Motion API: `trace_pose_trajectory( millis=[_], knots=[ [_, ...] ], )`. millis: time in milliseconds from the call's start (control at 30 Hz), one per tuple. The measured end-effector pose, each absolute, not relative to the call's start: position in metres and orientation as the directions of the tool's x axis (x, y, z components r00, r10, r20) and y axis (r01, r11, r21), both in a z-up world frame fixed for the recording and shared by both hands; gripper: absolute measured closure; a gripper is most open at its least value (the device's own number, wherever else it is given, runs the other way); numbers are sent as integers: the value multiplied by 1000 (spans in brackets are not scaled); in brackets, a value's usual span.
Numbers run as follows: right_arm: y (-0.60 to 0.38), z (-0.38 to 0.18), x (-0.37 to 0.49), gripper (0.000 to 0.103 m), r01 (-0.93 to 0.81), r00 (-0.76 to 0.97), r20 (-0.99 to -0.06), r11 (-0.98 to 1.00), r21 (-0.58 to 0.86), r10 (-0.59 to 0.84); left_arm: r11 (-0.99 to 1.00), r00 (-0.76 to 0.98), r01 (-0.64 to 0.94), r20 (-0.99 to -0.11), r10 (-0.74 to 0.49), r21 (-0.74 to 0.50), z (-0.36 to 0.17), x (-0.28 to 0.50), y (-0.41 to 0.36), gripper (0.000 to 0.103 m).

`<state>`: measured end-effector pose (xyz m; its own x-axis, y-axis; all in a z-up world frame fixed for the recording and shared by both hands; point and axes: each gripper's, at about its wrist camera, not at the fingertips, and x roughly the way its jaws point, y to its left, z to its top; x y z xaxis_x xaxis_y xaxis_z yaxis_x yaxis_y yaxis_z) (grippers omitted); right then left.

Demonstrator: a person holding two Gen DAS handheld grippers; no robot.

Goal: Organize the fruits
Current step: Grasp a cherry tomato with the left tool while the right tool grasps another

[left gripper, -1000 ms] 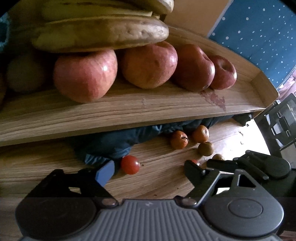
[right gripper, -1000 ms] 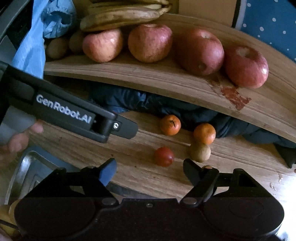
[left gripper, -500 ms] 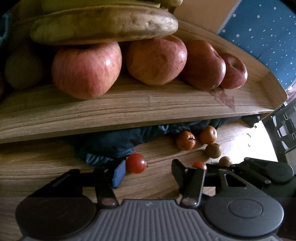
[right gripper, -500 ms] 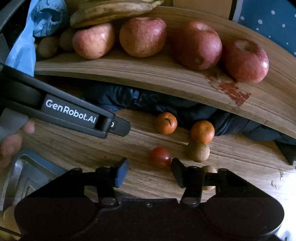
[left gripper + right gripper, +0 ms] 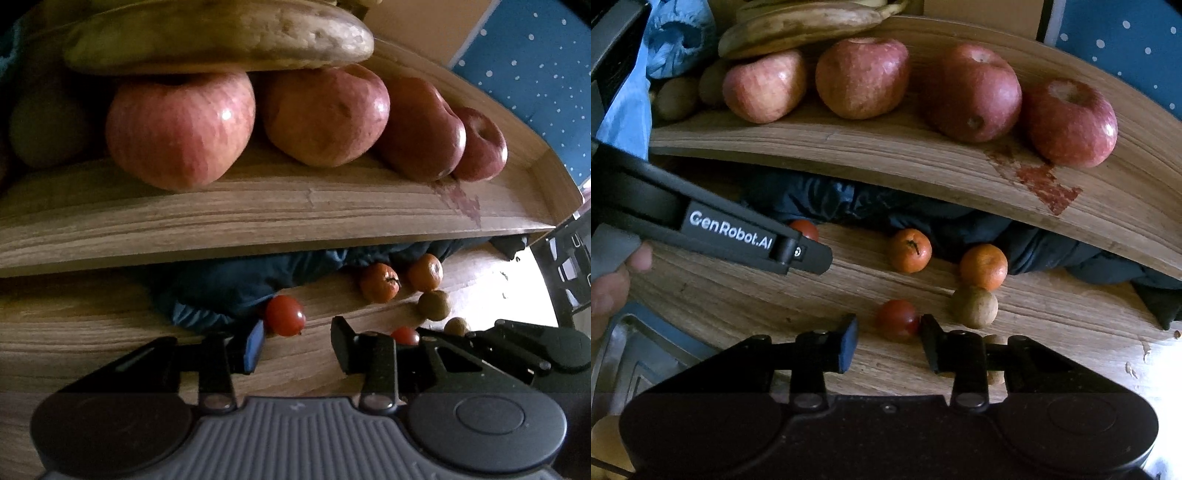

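A wooden shelf (image 5: 280, 221) holds several red apples (image 5: 181, 125) under bananas (image 5: 218, 40). Below it, on the wooden table, lie small fruits. My left gripper (image 5: 295, 341) is open, with a red cherry tomato (image 5: 285, 315) just beyond its fingertips, nearer the left finger. My right gripper (image 5: 888, 341) is open, with another red tomato (image 5: 898, 319) between its fingertips, close to the right finger. Two small oranges (image 5: 910, 250) (image 5: 983, 266) and a brownish round fruit (image 5: 975, 306) lie behind it. The left gripper's body (image 5: 738, 232) crosses the right wrist view.
A dark blue cloth (image 5: 240, 291) is bunched under the shelf behind the fruits. A metal tray (image 5: 639, 350) sits at the lower left in the right wrist view. A light blue cloth (image 5: 665, 44) hangs at the upper left. A black frame (image 5: 569, 273) stands at the right.
Both grippers have moved forward toward their tomatoes and their jaws have narrowed from wide open. The right tomato now sits between the right fingertips.
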<state>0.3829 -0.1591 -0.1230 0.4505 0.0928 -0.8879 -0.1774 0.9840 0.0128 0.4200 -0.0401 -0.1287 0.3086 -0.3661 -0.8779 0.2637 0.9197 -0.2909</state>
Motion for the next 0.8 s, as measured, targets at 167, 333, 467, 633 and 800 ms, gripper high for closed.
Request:
trace_pose_trajectory(
  millis=[167, 333, 467, 633, 800],
  knots=[
    [-155, -120, 380, 66, -171, 452, -888, 985, 7, 85, 924, 317, 253, -877, -361, -288, -126, 422, -38, 60],
    [-153, -120, 380, 68, -159, 452, -888, 987, 7, 79, 932, 331, 237, -879, -344, -275, -126, 422, -38, 68],
    [-151, -120, 381, 72, -160, 455, -887, 987, 12, 85, 930, 328, 235, -878, -349, -282, -128, 422, -36, 76],
    [-152, -119, 380, 76, -168, 458, -884, 986, 16, 92, 926, 325, 249, -876, -356, -284, -128, 421, -37, 78],
    [-155, -116, 379, 77, -168, 458, -883, 986, 23, 99, 920, 317, 267, -875, -365, -287, -130, 418, -41, 79]
  ],
)
